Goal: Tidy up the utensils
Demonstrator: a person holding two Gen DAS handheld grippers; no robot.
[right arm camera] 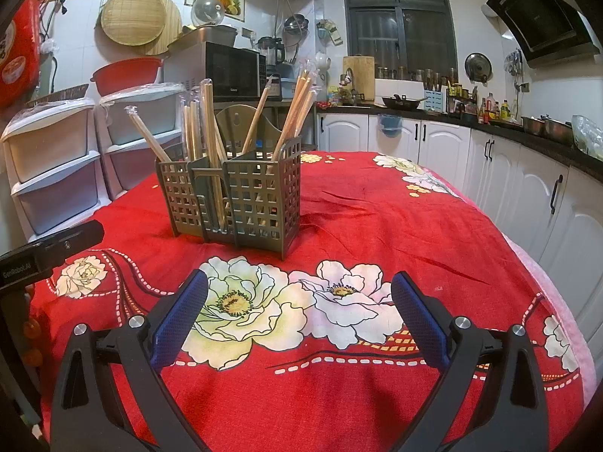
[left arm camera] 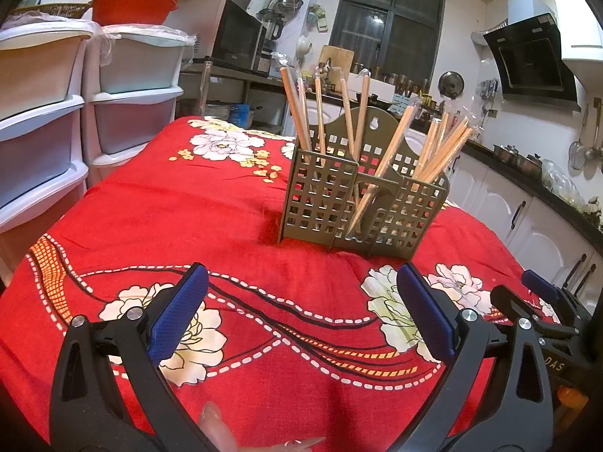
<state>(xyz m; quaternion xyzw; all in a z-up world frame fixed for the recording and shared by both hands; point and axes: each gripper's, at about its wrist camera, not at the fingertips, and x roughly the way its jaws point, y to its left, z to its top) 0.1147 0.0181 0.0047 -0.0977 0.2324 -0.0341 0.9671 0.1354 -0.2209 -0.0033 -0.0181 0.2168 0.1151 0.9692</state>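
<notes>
Bench [right arm camera: 414, 226]: covered by a red cloth printed with white and cream flowers; far and right edges rounded, cloth draped over them. Broad bare cloth lies between both grippers and the holder, and to the holder's right in the right wrist view.

Utensil holder [left arm camera: 358, 196]: olive-green plastic, grid-perforated walls, several compartments, tall arched back plate with a keyhole slot. Stands upright toward the far middle of the bench.

Chopsticks [left arm camera: 441, 150]: pale wood, many in clear wrappers, standing tilted in the holder's compartments and fanning outward at the top.

Left gripper [left arm camera: 301, 316]: black frame, blue textured pads; jaws wide apart, nothing between them; held low over the near cloth, pointed at the holder, well short of it.

Right gripper [right arm camera: 299, 320]: same build; jaws wide apart and empty, over the flower print, holder ahead and left.

Surround: white plastic drawer units [right arm camera: 56, 165] at the bench's left side; white cabinets [right arm camera: 527, 173] along the right.
</notes>
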